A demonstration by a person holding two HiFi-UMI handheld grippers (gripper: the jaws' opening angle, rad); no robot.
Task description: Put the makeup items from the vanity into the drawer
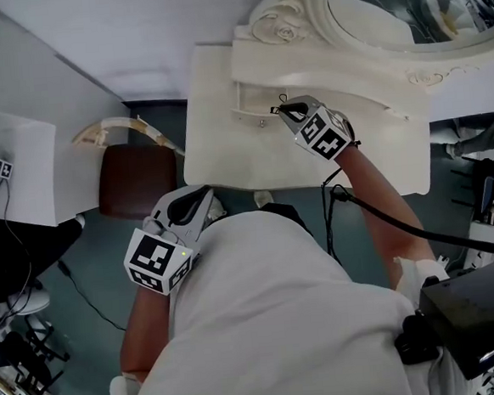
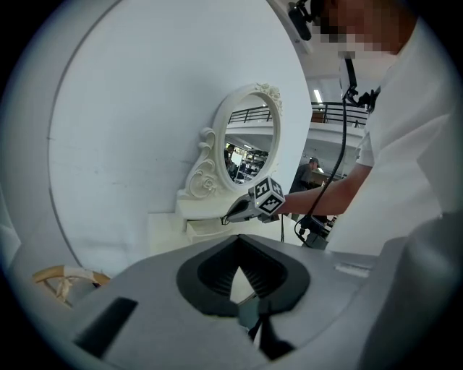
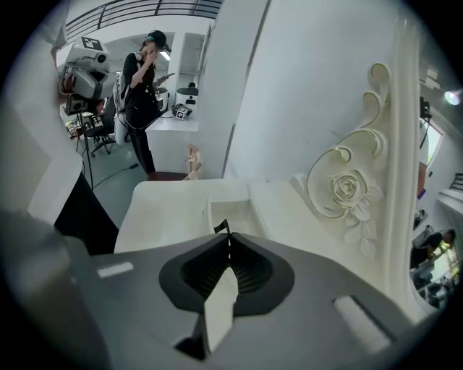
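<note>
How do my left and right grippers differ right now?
The right gripper reaches over the vanity top; the left gripper hangs back off it, by the person's torso. The right's jaws pinch a small black thing, unidentifiable; the left's are shut on nothing. Both are closed.

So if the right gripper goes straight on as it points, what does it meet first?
Most likely the small drawer, just ahead of the right gripper; depth is unclear.

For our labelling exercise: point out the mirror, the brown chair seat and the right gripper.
mirror (image 1: 385, 2), head view, on the glass
brown chair seat (image 1: 135, 180), head view, middle of cushion
right gripper (image 1: 281, 109), head view, between its fingertips
</note>
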